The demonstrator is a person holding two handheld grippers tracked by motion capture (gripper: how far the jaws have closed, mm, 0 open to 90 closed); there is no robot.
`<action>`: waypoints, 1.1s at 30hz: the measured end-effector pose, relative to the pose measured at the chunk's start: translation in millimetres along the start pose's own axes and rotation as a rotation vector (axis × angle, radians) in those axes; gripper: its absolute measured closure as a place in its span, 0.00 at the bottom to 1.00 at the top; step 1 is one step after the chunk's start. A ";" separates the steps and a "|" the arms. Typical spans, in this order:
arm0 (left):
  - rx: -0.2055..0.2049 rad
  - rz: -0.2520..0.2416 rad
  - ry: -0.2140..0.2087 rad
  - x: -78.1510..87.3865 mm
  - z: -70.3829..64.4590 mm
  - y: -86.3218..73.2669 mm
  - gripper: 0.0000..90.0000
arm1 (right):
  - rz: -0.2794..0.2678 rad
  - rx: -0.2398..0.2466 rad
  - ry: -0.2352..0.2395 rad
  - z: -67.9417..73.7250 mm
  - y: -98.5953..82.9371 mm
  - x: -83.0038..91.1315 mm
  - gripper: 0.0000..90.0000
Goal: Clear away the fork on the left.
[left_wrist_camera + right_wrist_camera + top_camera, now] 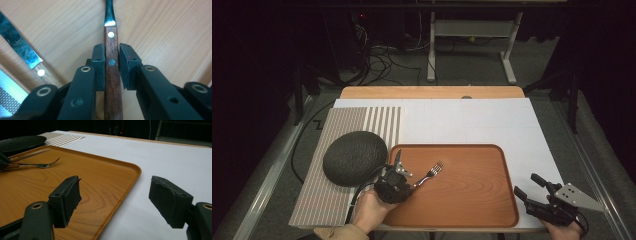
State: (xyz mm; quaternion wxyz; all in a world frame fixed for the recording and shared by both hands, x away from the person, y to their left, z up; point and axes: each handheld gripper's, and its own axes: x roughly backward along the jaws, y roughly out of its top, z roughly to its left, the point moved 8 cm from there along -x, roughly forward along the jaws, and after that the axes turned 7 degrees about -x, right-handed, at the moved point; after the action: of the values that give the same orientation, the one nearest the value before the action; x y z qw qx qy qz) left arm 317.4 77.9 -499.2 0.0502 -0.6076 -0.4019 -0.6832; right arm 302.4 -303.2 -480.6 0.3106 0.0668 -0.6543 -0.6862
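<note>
A fork (430, 173) with a riveted wooden handle (111, 65) lies on the wooden tray (467, 187), tines pointing away to the right. My left gripper (408, 183) is shut on that handle (111, 53), at the tray's left side. Beside it on the tray rests a knife (398, 159), its blade and handle (23, 50) left of the jaws. In the right gripper view the fork (42, 165) and knife (30, 155) show far left. My right gripper (526, 184) stands open over the white tabletop off the tray's right edge (115, 192), holding nothing.
A dark round plate (354, 157) sits on a striped placemat (342, 120) left of the tray, close to my left hand. White table covering (472, 120) stretches behind and to the right. The table's front edge is near both hands.
</note>
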 end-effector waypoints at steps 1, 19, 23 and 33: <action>-0.003 0.001 -0.003 -0.7 -0.9 0.3 0.80 | 0.000 -0.001 0.000 0.0 0.0 0.0 0.28; -0.027 0.031 -0.028 -13.6 -12.2 0.0 0.73 | -0.002 -0.002 -0.001 -0.2 0.1 0.2 0.29; -0.029 0.033 -0.028 -14.8 -11.8 -1.2 0.73 | -0.001 0.000 0.001 0.0 0.0 0.2 0.29; -0.038 0.006 -0.020 -13.9 -10.4 1.8 0.76 | -0.001 -0.001 -0.003 -0.1 -0.1 0.6 0.29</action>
State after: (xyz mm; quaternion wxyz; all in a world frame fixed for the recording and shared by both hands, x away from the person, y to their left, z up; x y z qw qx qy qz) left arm 313.8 64.5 -509.8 0.0366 -0.6163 -0.3878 -0.6844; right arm 301.9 -303.6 -480.5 0.3093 0.0661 -0.6546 -0.6867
